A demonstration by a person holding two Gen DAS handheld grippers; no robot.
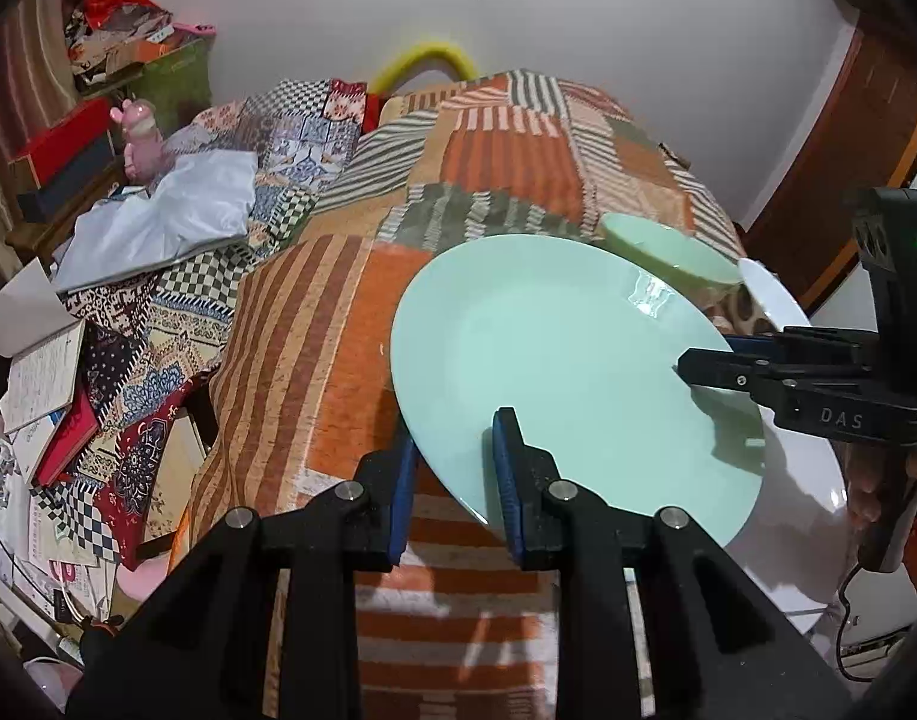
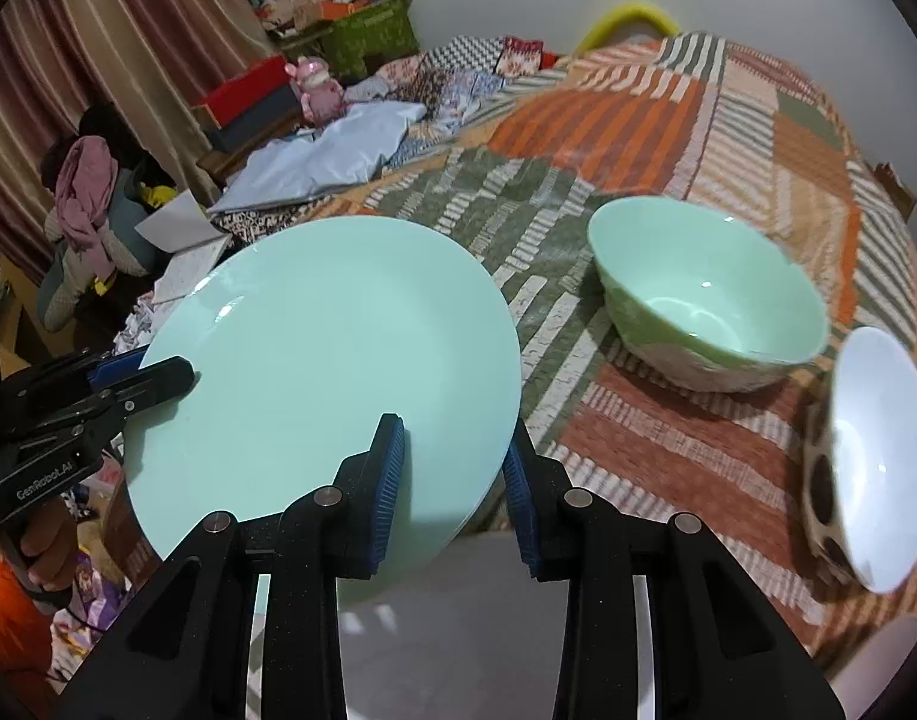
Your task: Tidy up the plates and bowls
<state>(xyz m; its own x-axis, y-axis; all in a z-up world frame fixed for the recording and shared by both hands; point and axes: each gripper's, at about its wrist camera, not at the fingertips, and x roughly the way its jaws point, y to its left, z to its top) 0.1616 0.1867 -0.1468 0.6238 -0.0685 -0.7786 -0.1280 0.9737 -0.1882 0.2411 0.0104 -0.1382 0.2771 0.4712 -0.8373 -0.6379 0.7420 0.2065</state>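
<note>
Your left gripper point(image 1: 455, 468) and right gripper point(image 2: 455, 468) each pinch opposite rims of the green plate point(image 2: 332, 372), held tilted above the white plate point(image 1: 800, 516).

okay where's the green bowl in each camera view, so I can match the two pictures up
Left wrist view: the green bowl sits right of centre, partly hidden behind the far rim of the green plate.
Right wrist view: the green bowl is right of centre, fully visible on the patchwork cloth.
Shared landmark: the green plate.
</note>
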